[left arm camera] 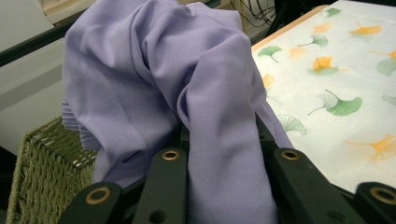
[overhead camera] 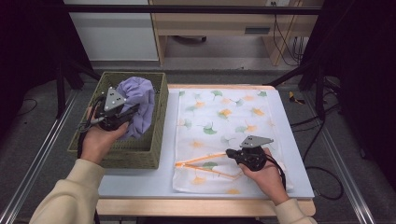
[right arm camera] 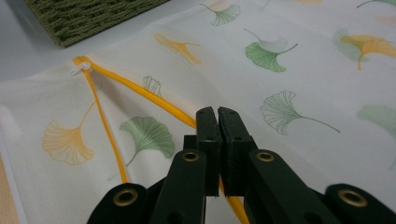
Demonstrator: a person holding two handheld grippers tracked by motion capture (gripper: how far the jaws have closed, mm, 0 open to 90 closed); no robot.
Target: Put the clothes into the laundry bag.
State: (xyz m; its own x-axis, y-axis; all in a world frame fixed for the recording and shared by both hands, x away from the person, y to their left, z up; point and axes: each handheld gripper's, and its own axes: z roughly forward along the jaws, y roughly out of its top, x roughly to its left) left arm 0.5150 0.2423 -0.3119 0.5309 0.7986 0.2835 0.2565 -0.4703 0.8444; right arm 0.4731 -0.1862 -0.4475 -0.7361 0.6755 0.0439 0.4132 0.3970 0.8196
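Left hand-held gripper (overhead camera: 122, 116) clamps the purple cloth (overhead camera: 140, 100) over the basket (overhead camera: 156, 140); right hand-held gripper (overhead camera: 232, 153) pinches the laundry bag's (overhead camera: 224, 116) zipper edge (right arm camera: 140, 91); bagging remains.

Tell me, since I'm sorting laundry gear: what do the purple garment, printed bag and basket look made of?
Purple garment: soft matte knit or woven fabric, draping in folds. Printed bag: fine white mesh, probably synthetic, with a yellow zipper. Basket: woven olive fibre, perhaps paper cord or rattan.
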